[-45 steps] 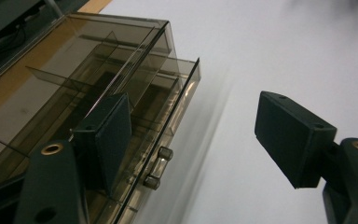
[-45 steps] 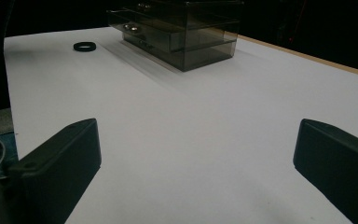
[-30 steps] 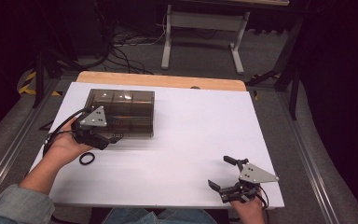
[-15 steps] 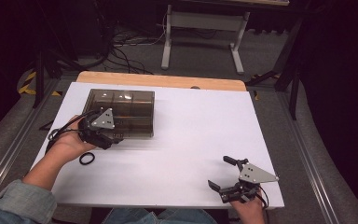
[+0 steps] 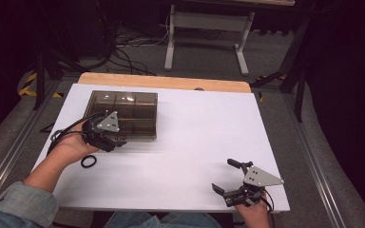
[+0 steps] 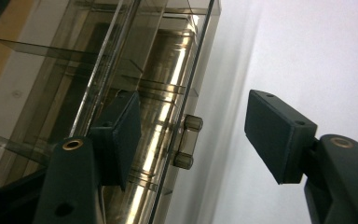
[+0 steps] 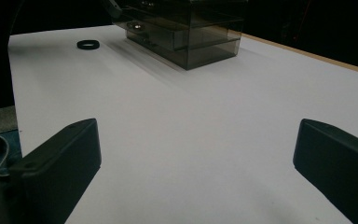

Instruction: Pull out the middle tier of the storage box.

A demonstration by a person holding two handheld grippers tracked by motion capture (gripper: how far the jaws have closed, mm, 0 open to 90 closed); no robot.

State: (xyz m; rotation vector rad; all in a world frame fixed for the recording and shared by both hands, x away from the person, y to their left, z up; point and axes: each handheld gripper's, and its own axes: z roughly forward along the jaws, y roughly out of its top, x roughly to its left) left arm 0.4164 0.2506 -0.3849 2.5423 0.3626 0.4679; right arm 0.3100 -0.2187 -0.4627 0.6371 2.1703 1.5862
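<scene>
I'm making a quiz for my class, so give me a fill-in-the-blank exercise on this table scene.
1. The smoky clear box lies on the white table by the ____ tool.
2. The small black ring lies on the ____.
3. The right tool stands ____, nothing between its pads.

Missing words: left; table; open

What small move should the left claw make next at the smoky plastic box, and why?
Probably ease the left claw forward until its pads bracket the small latch tab on the box, then finish closing. Its jaws have just been closing, yet both pads stand clear of the tab, one against the box wall, the other over bare table.
</scene>
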